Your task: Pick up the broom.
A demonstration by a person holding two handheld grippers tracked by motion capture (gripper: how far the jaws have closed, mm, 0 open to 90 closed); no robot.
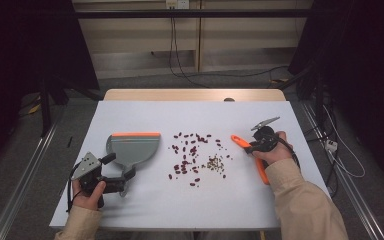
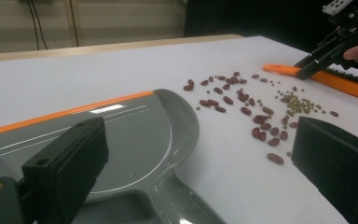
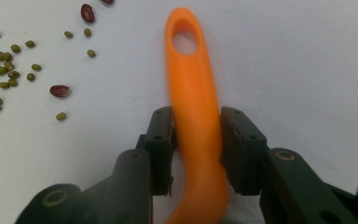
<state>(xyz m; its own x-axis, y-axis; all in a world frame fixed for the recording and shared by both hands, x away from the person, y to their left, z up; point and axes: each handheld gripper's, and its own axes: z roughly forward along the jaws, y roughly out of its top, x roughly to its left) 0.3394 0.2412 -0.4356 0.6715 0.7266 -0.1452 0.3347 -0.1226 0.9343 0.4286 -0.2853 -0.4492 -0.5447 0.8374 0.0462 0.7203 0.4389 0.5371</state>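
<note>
A grey dustpan (image 1: 132,147) (image 2: 135,140) with an orange lip lies left of centre on the white table. My left gripper (image 1: 119,169) (image 2: 200,140) is open, its jaws wide on either side of the pan's handle without touching it. Red beans (image 1: 187,155) (image 2: 261,126) (image 3: 59,90) and small green beans (image 1: 215,164) (image 2: 298,105) (image 3: 4,79) are scattered mid-table. An orange brush (image 1: 263,174) (image 2: 326,77) (image 3: 191,79) lies at the right. My right gripper (image 1: 252,146) (image 2: 314,63) (image 3: 196,126) is shut on its handle, below the hanging hole, with the brush resting on the table.
The white table top (image 1: 190,115) has bare room behind the beans and along the front edge. A wooden strip runs along its far edge. Cables trail over the floor behind the table and to its right, and dark curtains hang at both sides.
</note>
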